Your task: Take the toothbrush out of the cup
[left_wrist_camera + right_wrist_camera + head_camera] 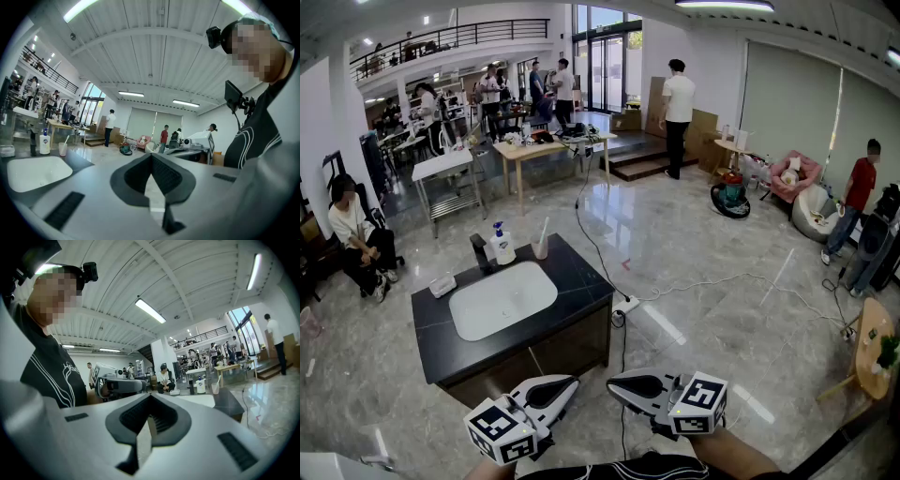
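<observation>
A pale cup [540,249] with a white toothbrush [545,231] standing in it sits at the back edge of the black counter [581,281], right of the sink. Both grippers hang low in front of the counter, far from the cup. My left gripper [570,384] and my right gripper [613,384] point at each other, tips close, both shut and empty. In the left gripper view the jaws [151,157] meet, and the cup [63,149] shows far left. In the right gripper view the jaws [150,397] are shut, and the cup [215,388] stands at the right.
A white sink [502,300] is set in the counter. Behind it stand a black faucet [478,252], a soap bottle [502,247] and a small white dish [442,285]. A cable and power strip [625,305] lie on the floor to the right. Several people are further off.
</observation>
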